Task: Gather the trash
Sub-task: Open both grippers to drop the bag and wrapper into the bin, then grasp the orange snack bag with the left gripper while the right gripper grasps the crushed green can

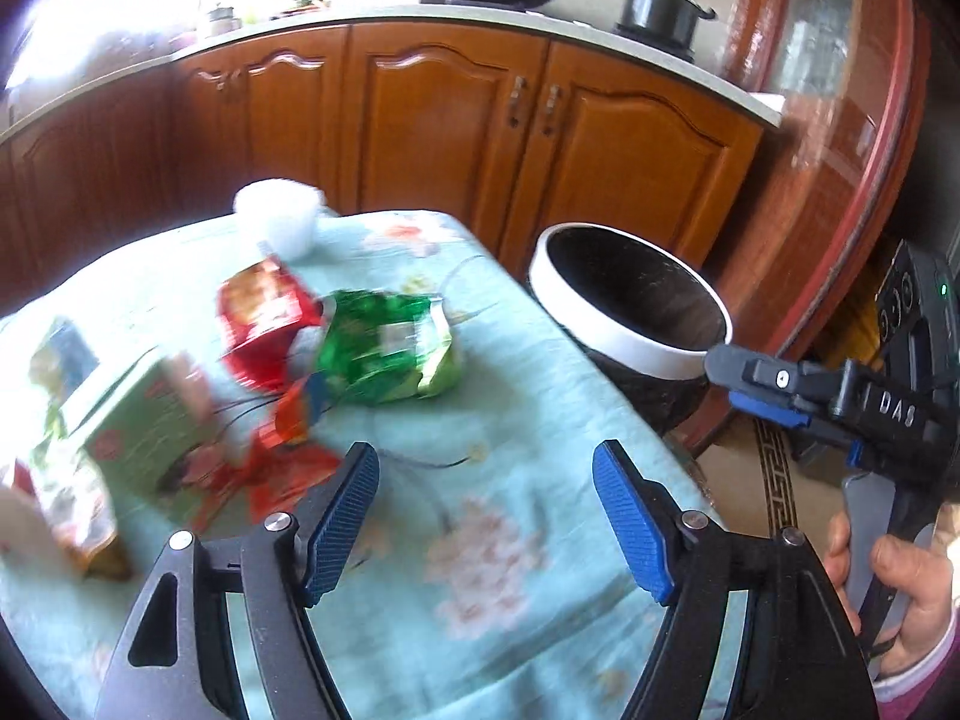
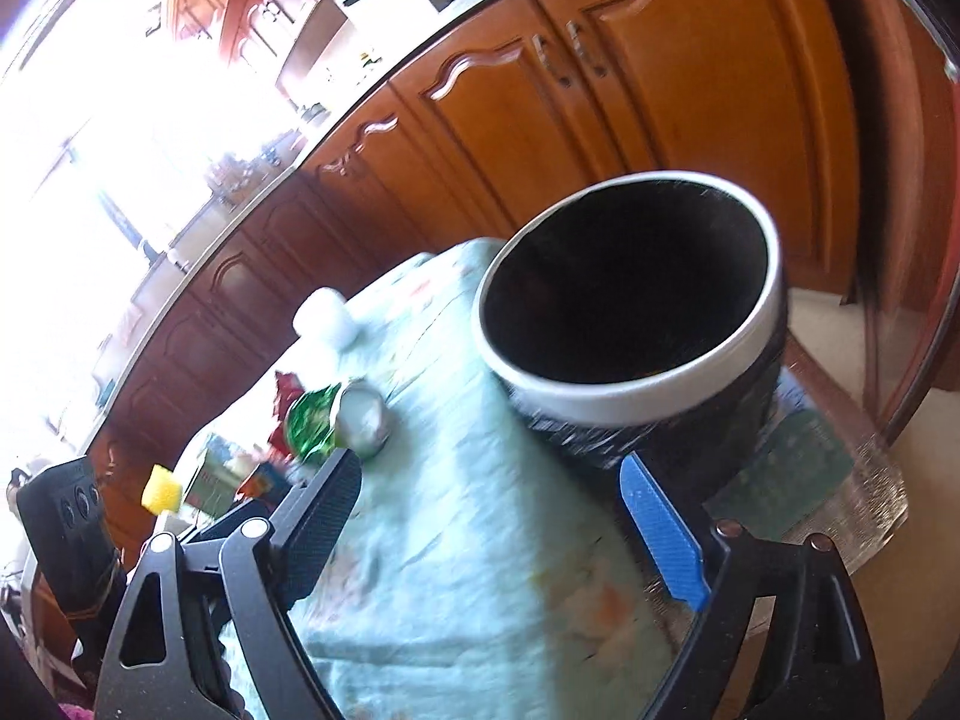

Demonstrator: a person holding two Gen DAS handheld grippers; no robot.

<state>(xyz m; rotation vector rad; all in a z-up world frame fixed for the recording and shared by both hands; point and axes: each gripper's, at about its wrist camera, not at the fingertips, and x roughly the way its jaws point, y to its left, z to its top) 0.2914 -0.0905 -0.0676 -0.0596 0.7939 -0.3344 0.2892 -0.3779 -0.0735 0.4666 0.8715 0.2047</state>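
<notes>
Kitchen scene with a table draped in a pale blue floral cloth (image 1: 528,420). The left gripper (image 1: 486,510) hangs above the cloth, its blue-padded fingers (image 1: 630,516) spread apart with nothing between them. Ahead of it lies the trash: a green snack bag (image 1: 390,348) touching a red wrapper (image 1: 264,324), a green carton (image 1: 144,414) at the left, and a white cup (image 1: 279,213) near the far edge. The right gripper (image 2: 492,516), jaws likewise wide and empty, points over the table's edge toward the white-rimmed black bin (image 2: 636,294) standing just beside the table. A hand (image 1: 900,588) grasps the right gripper's handle. Wooden cabinets (image 1: 480,120) line the background.
</notes>
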